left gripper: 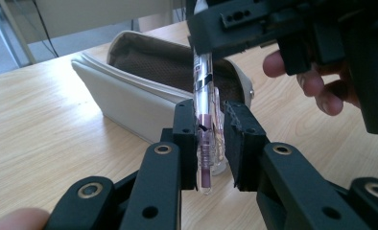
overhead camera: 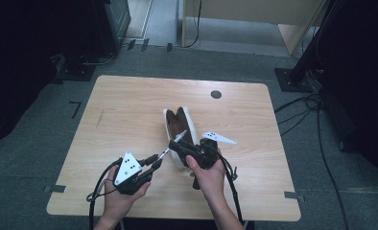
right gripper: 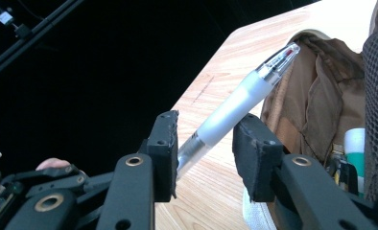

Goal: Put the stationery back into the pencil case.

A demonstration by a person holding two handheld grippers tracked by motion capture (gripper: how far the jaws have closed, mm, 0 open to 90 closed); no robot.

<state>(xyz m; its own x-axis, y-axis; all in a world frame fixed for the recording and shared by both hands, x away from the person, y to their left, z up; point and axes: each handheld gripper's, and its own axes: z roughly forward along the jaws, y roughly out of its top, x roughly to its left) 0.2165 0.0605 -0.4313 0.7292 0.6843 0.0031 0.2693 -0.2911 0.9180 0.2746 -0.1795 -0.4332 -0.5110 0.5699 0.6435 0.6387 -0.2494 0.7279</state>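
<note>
At the near edge of the wooden table, we hold a clear pen between two hand-held tools. The left gripper has its pads closed on the pen's clicker end. The right gripper stands with its jaws spread around the white grip, one pad touching the barrel and the other apart from it. The risk, as we judge it, is plain: with only one tool clamped at the very end, the pen could pivot or slip out during the handover and roll on the table, or its tip could snag the pouch lining. Just beyond lies the white pencil case, open, its brown lining showing; inside at its near right we see a white-and-green tube and some dark items we cannot identify.
</note>
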